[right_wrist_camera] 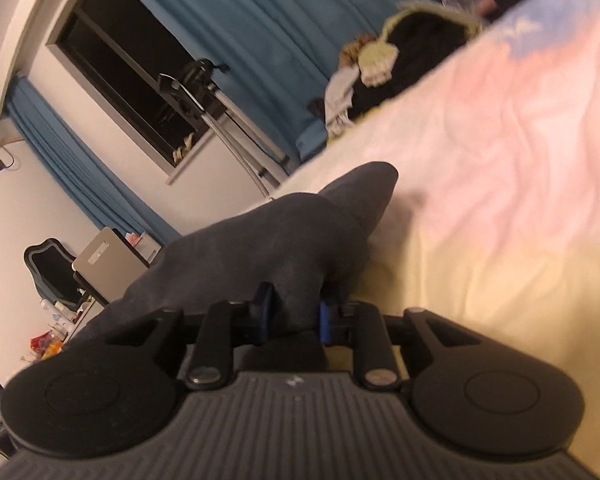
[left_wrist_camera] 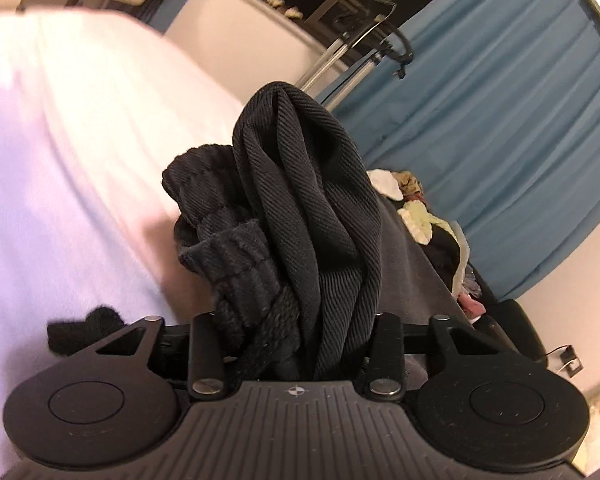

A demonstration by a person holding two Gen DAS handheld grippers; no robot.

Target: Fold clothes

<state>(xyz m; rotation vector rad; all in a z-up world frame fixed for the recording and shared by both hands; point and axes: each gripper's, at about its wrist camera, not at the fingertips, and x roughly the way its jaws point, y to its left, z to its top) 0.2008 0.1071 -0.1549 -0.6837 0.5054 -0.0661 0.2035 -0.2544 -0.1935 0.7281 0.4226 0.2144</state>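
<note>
One dark garment (left_wrist_camera: 300, 208), ribbed and twill-woven, is bunched into a vertical roll in the left wrist view; its long axis runs from the gripper up and away, leaning slightly right. A ribbed cuff (left_wrist_camera: 220, 248) and a braided cord (left_wrist_camera: 256, 320) hang at its left side. It is held above the bed (left_wrist_camera: 60, 160).

Left gripper (left_wrist_camera: 296, 344): clenched on the garment, cloth packed between the two fingers.

In the right wrist view one grey fabric (right_wrist_camera: 260, 248) rises from the jaws to a point up and right, over the bed edge. Whether it is the same item cannot be told. Right gripper (right_wrist_camera: 294, 320): clamped on the grey fabric between two blue pads (right_wrist_camera: 265, 300).

One white sheet covers the bed. One pile of clothes (right_wrist_camera: 380, 64) lies at its far side. Blue curtains (left_wrist_camera: 500, 120) hang behind, beside one dark window (right_wrist_camera: 132, 68).
</note>
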